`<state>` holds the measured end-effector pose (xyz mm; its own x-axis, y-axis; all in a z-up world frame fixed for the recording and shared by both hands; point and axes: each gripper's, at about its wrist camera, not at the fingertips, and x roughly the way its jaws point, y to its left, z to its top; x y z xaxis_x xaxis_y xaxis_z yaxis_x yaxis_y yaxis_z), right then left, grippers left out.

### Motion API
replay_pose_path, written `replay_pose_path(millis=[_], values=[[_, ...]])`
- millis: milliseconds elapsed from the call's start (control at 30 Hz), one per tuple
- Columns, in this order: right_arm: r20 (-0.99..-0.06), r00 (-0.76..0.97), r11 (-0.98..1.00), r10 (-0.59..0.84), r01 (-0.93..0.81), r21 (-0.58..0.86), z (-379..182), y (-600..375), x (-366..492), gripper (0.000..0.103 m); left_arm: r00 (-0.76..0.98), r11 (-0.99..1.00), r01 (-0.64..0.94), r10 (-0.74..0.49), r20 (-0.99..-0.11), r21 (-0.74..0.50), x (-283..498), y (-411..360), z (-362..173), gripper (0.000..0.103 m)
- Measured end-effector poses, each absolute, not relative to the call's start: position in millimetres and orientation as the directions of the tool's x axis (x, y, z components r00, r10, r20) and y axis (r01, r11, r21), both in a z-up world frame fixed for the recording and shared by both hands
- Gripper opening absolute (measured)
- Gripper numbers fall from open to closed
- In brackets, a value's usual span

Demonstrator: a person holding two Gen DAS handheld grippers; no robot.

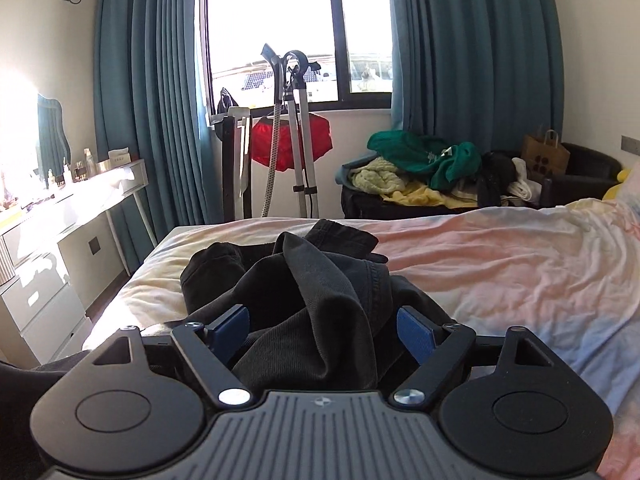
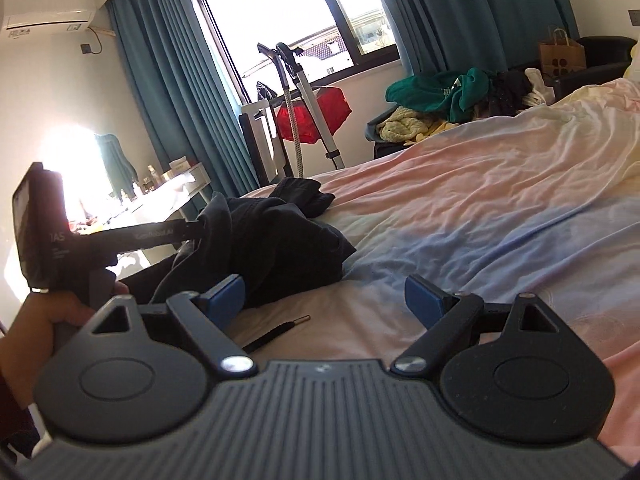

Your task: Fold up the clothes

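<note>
Bunching between left jaws: black garment point(image 1: 320, 304); right jaws beside.

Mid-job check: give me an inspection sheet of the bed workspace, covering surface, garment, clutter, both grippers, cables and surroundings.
Surface: wrinkled pastel pink-and-blue bedsheet.
Job's things: crumpled black garment, unfolded, near the bed's corner.
Clutter: black drawstring with metal tip lying on the sheet.
Grippers: left gripper open, fabric between its blue pads; right gripper open, empty.
Cables: grey braided steamer hose.
Surroundings: teal curtains, green clothing pile, white dressing table.
</note>
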<state>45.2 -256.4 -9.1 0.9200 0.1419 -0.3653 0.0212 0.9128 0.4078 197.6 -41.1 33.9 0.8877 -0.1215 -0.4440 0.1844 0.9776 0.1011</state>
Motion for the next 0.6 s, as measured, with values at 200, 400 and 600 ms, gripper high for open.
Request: replay_pose_path(millis=[200, 400, 600], values=[[-0.391, 0.906, 0.889, 0.161, 0.039, 0.455, -28.9, -266.0, 65.2, 0.089, 0.860, 0.991, 0.117, -0.073, -0.505, 0.057, 273.4, -64.0, 21.9, 0.037], [-0.431, 0.884, 0.881, 0.182, 0.048, 0.470, -46.8, -265.6, 84.7, 0.089, 0.905, 0.971, 0.221, -0.172, -0.389, 0.087, 225.1, -64.0, 46.2, 0.006], [-0.408, 0.895, 0.875, 0.181, 0.043, 0.482, -41.4, -267.0, 78.7, 0.089, 0.861, 0.889, 0.432, -0.355, -0.365, 0.154, 108.6, -53.4, 59.8, 0.006]])
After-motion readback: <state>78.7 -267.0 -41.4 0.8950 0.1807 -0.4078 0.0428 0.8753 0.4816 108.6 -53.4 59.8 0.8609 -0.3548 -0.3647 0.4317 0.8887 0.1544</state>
